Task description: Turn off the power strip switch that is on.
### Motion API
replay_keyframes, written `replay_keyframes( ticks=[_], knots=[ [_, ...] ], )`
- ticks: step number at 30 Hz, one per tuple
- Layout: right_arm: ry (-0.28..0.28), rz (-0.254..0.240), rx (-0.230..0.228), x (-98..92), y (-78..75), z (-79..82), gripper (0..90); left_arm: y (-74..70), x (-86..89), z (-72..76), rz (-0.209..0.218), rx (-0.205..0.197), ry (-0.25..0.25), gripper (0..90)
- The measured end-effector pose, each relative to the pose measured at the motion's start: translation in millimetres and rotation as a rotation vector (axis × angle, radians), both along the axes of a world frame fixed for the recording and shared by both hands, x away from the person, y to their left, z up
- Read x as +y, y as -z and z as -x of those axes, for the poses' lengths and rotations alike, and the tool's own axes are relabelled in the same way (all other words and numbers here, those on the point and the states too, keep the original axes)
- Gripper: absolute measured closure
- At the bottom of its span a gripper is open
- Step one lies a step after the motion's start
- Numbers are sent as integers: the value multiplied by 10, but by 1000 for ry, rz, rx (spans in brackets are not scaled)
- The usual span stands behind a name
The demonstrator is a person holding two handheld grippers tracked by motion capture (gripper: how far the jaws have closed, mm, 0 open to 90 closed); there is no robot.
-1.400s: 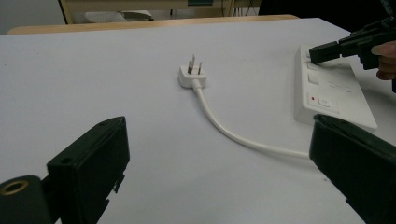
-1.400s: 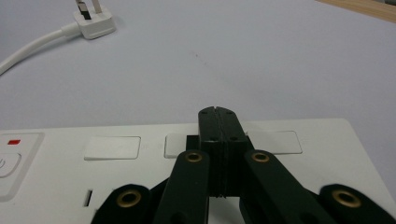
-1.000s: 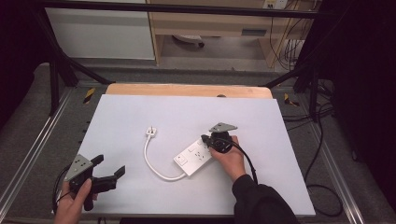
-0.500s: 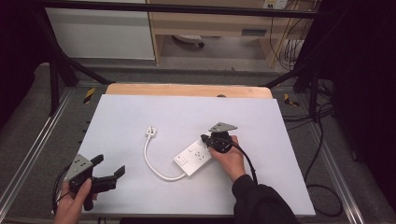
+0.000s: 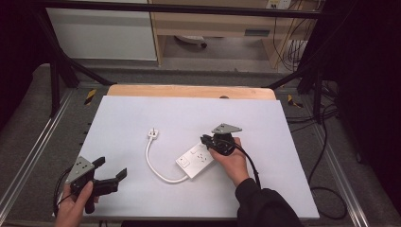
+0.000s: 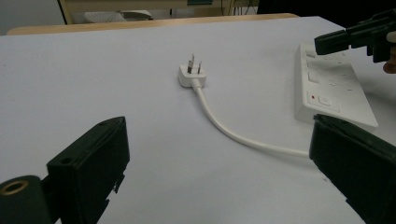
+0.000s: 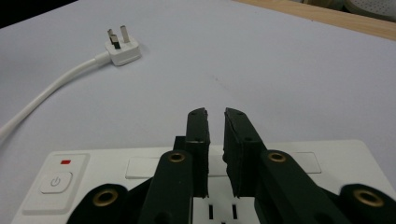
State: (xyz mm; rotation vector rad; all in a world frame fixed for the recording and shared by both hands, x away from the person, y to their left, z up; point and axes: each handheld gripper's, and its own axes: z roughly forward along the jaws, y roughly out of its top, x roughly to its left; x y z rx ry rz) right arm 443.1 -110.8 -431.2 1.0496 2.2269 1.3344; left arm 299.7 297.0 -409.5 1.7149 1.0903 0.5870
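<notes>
A white power strip (image 5: 197, 161) lies flat in the middle of the white table (image 5: 142, 109), and its white cable (image 5: 153, 165) curls left to a plug (image 5: 152, 134) lying prongs up. My right gripper (image 5: 204, 140) hovers low over the strip's far end. Its jaws (image 7: 215, 114) have just been opening and stand a narrow gap apart with nothing between them, above the strip's sockets (image 7: 93, 170). My left gripper (image 5: 112, 166) rests at the table's front left, wide open and empty. From the left gripper view (image 6: 219, 126), the plug (image 6: 190, 74) and the strip (image 6: 334, 88) lie ahead.
A wooden strip (image 5: 189, 91) edges the table's far side. Metal rails (image 5: 28, 156) run along both sides, and loose cables (image 5: 326, 189) lie on the floor at the right. White tabletop stretches all around the power strip.
</notes>
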Motion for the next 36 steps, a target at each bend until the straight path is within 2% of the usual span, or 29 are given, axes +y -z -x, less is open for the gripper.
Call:
replay_keyframes(
  ticks=[4, 7, 12, 20, 28, 33, 36],
  knots=[
    [-6, -23, -13, 10, -51, 30, 688, 1, 0, -1, 0, 2, -2, 49],
    [-9, -18, -27, 30, -80, 51, 613, 1, 0, -1, 0, 2, 0, 49],
    [1, -17, -20, 58, -109, 61, 461, 1, 0, 0, -1, 2, -1, 49],
    [11, -8, -13, 89, -152, 66, 276, 1, 1, 0, 0, 1, 0, 49],
    [25, 2, 9, 62, -191, 79, 124, 1, 0, 0, -1, 2, 0, 49],
    [32, 11, 1, 28, -240, 92, 90, 1, 0, 1, -1, 2, 0, 49],
    [33, 0, 1, 2, -267, 96, 70, 2, 1, 0, -3, 2, 0, 49]
  ],
)
